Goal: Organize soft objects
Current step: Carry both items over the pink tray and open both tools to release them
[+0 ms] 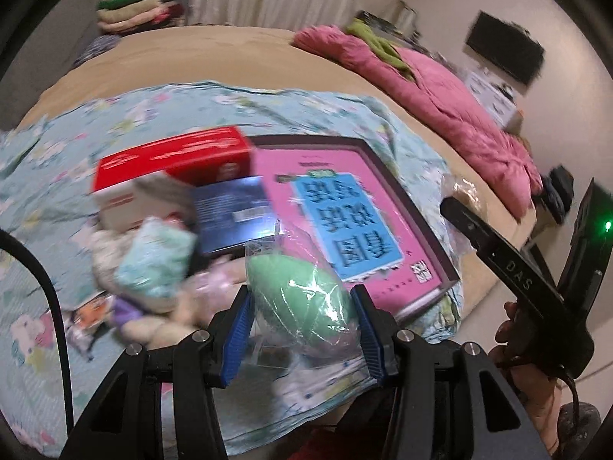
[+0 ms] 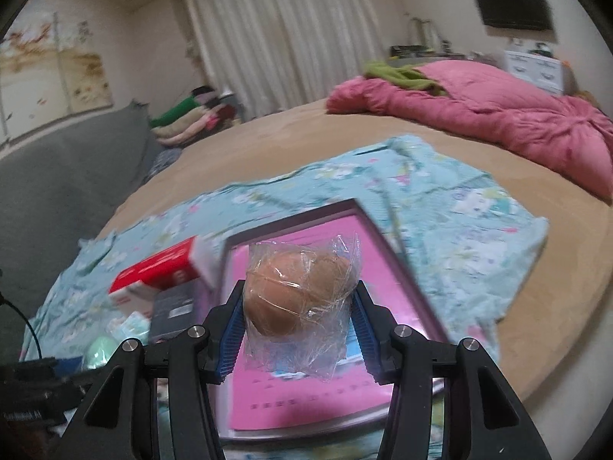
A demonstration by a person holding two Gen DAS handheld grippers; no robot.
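My left gripper point(image 1: 302, 303) is shut on a green soft sponge in clear wrap point(image 1: 302, 299), held above the floral sheet point(image 1: 57, 176). My right gripper point(image 2: 299, 306) is shut on a tan soft sponge in clear wrap point(image 2: 291, 299), held above the pink book point(image 2: 299, 402). A pile of small soft toys and a mint-green soft item point(image 1: 153, 264) lies left of the left gripper. The right gripper's body shows at the right of the left wrist view point(image 1: 536, 280).
A red and white box point(image 1: 172, 161), a dark blue box point(image 1: 233, 211) and the large pink book point(image 1: 345, 207) lie on the sheet. A pink quilt point(image 2: 498, 115) lies at the bed's far side. Folded clothes point(image 2: 184, 119) are stacked by the curtain.
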